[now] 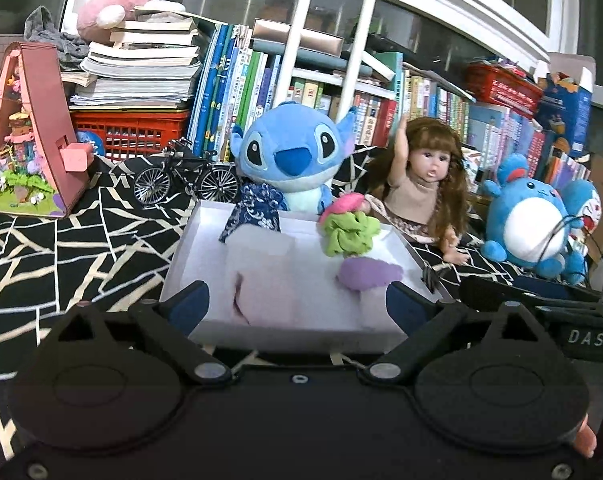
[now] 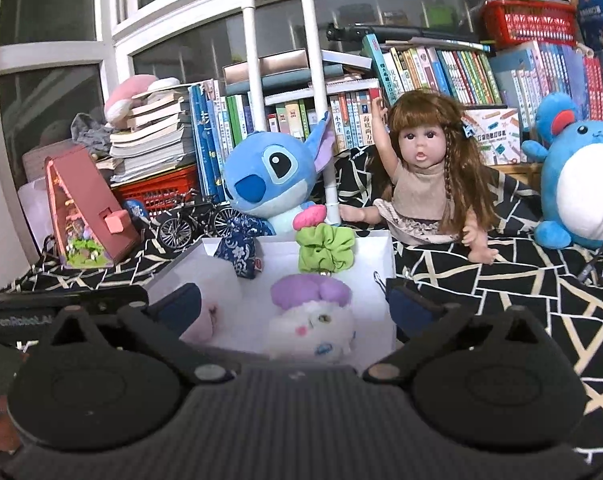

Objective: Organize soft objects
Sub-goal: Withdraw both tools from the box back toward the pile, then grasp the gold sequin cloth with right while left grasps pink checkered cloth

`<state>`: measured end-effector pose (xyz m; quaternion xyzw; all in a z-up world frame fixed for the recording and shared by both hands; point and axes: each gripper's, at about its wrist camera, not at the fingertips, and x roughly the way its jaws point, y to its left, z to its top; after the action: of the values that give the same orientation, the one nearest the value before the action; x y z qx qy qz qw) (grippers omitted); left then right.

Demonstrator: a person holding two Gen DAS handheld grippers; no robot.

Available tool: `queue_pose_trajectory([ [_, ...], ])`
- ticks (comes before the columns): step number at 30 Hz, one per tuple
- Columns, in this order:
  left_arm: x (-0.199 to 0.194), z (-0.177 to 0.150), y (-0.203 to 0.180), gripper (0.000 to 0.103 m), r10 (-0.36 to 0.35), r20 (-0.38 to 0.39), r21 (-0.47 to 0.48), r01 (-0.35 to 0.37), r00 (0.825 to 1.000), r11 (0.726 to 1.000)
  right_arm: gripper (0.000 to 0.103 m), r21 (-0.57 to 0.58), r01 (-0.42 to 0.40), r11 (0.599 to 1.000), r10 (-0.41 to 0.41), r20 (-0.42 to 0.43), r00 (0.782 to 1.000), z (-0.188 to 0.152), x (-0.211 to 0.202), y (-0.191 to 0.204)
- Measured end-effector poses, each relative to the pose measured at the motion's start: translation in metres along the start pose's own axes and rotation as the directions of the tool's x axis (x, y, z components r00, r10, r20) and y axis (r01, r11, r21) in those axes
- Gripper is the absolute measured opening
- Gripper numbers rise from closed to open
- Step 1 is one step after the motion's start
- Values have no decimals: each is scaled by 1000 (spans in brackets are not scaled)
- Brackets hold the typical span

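from my remote seat, both handheld grippers face a white box [image 2: 381, 280] that sits on a black cloth with pale crackle lines [image 2: 481, 280]. the left gripper [image 1: 297, 304] has its jaws spread wide with nothing pressed between them, and the right gripper [image 2: 293, 308] likewise stands fully open, gripping nothing. inside the box lie the soft things: a small white plush with purple ears [image 2: 311, 316] near the front, a pale pink soft item [image 2: 205, 320] at the left that is too blurred for me to identify, a dark blue patterned pouch [image 2: 241, 250] leaning on the far wall, and a green scrunchie [image 2: 325, 250] at the far rim with a pink scrunchie [image 2: 309, 216] just above it. behind the box sit a blue plush alien [image 2: 269, 172] and a long-haired doll [image 2: 421, 184] with one arm raised; a round blue plush [image 2: 581, 192] rests off to the right. a miniature bicycle [image 2: 197, 222], a pink triangular model house [image 2: 89, 216], a red crate [image 2: 161, 192] and rows of books [image 2: 461, 76] fill the back.
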<state>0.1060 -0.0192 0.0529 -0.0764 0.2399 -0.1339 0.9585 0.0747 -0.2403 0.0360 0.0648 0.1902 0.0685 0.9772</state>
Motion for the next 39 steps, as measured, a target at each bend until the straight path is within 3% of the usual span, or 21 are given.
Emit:
queue_pose_trajectory([
  [10,-33,-34,-5,99,-32,16,45,31,999,999,103,-43,44,998,-43,32,999,-31,-30,7],
  [21,-50,-77,2,99,-9,-38,69,12,999,998,103,-94,145,985,-141,45,989,-68,-54,16],
  [39,-67,-108,1,99,19,-81,91,-12,997,996,103,-100,238,966,-240,-9,971,-94,-52,11],
])
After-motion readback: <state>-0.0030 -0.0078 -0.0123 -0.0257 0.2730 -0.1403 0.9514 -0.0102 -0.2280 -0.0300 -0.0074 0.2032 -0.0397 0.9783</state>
